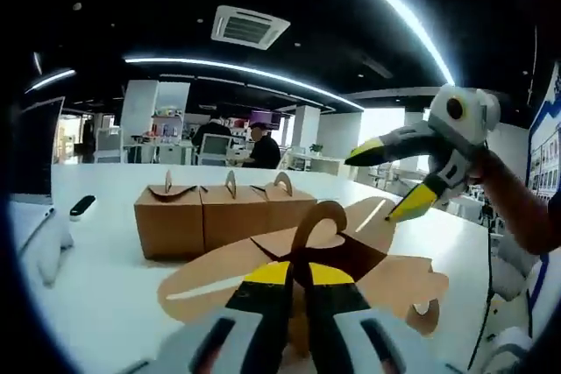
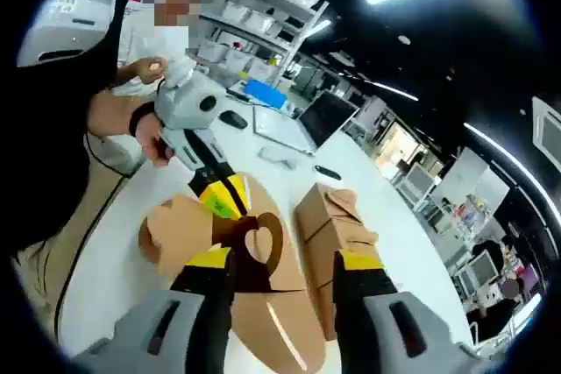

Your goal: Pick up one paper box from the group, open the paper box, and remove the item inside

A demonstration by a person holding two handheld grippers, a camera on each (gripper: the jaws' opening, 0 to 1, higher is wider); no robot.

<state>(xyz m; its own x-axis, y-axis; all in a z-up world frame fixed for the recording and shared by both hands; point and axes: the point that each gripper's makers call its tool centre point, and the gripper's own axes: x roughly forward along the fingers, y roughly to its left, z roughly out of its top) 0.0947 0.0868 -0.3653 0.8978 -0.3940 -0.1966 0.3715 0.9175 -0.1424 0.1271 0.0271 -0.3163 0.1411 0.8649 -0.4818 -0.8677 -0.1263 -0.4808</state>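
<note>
An opened brown paper box [image 1: 351,256] lies on the white table [image 1: 105,286] with its flaps spread out. My left gripper [image 1: 298,274] is shut on the box's curved handle flap [image 1: 317,221], which rises between its jaws. My right gripper [image 1: 387,181] hangs open above the box's right side and touches nothing. In the right gripper view my right gripper [image 2: 285,260] stands wide open over the spread flaps [image 2: 263,304]. There the left gripper [image 2: 223,199] pinches the box from the far left. Three shut boxes [image 1: 223,216] stand in a row behind. The box's inside is hidden.
A laptop [image 1: 35,146] and a small black device [image 1: 81,206] lie at the table's left. In the right gripper view the row of boxes [image 2: 337,216] stands right of the open one, with a laptop [image 2: 320,116] beyond. People sit at desks [image 1: 259,151] far behind.
</note>
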